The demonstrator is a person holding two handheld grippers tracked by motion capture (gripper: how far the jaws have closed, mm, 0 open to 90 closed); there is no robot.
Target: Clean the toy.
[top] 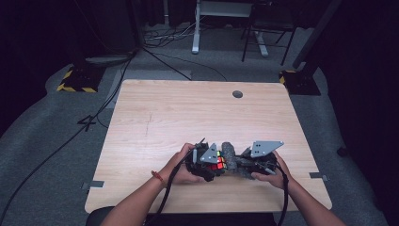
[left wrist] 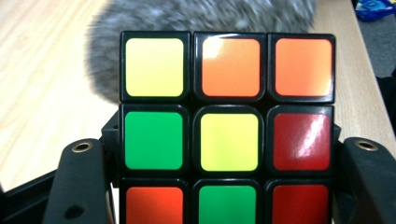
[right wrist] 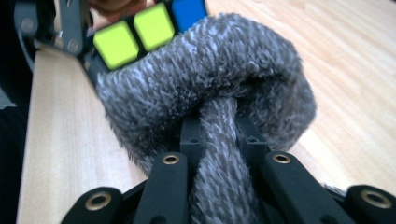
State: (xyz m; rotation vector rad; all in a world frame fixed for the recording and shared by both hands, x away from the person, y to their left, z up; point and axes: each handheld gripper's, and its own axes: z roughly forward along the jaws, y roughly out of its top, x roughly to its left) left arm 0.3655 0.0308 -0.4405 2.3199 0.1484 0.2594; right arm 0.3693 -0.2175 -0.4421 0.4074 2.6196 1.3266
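A scrambled Rubik's cube (top: pixel 218 163) sits between the jaws of my left gripper (top: pixel 212 165), which is shut on its sides near the table's front edge. In the left gripper view the cube (left wrist: pixel 229 130) shows yellow, orange, green and red stickers between the two black jaws of my left gripper (left wrist: pixel 224 158). My right gripper (top: pixel 241 165) is shut on a grey fluffy cloth (top: pixel 229 153). In the right gripper view a fold of the cloth (right wrist: pixel 210 88) is pinched by my right gripper (right wrist: pixel 223 135), and the cloth presses against the cube (right wrist: pixel 144 28). The cloth (left wrist: pixel 201 14) lies behind the cube.
The wooden table (top: pixel 188 113) has a round cable hole (top: pixel 237 94) near its far right edge. Beyond it on the grey floor are cables, a desk leg (top: pixel 195 28) and two stands with yellow and black bases (top: pixel 77 80).
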